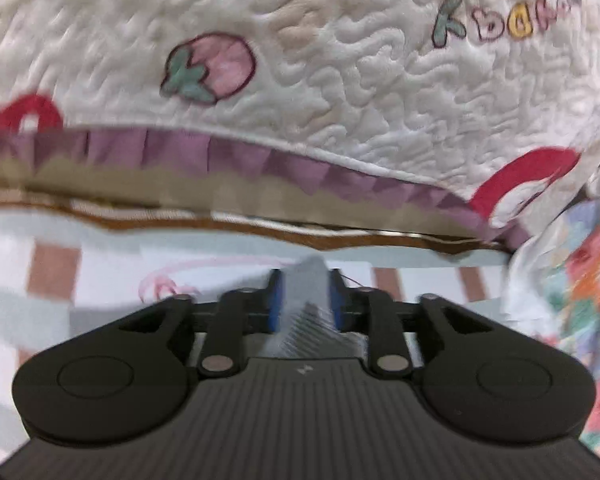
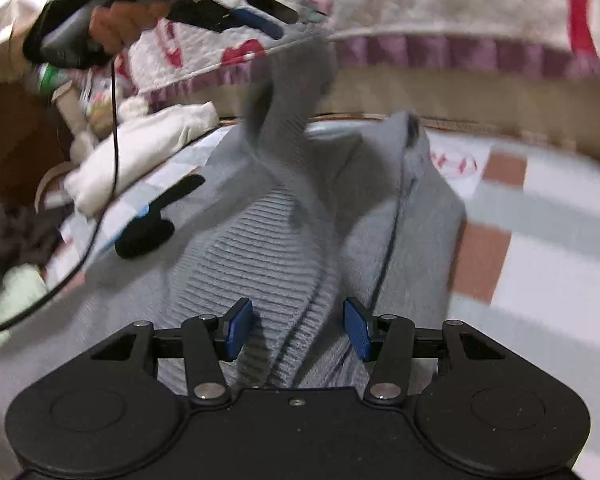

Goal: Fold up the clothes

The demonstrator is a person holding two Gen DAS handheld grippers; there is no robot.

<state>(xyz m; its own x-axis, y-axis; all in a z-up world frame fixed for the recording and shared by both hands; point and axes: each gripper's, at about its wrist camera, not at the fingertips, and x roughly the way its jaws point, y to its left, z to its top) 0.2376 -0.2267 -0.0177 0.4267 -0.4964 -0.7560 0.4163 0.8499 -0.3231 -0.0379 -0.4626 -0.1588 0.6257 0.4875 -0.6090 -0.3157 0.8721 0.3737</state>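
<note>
A grey ribbed knit sweater (image 2: 268,240) lies on the checked bed sheet (image 2: 540,240). My left gripper (image 1: 305,300) is shut on a strip of the grey sweater (image 1: 306,304). In the right wrist view the left gripper (image 2: 276,20) is raised at the upper left, lifting a sleeve (image 2: 292,92) of the sweater off the bed. My right gripper (image 2: 298,328) is open, its blue pads (image 2: 238,328) on either side of the sweater's lower part, low over the fabric.
A white quilted cover with strawberry prints and a purple frill (image 1: 300,92) hangs ahead. A floral cloth (image 1: 580,280) lies at the right. White folded cloth (image 2: 140,152) and a black object (image 2: 152,220) lie at the left of the bed.
</note>
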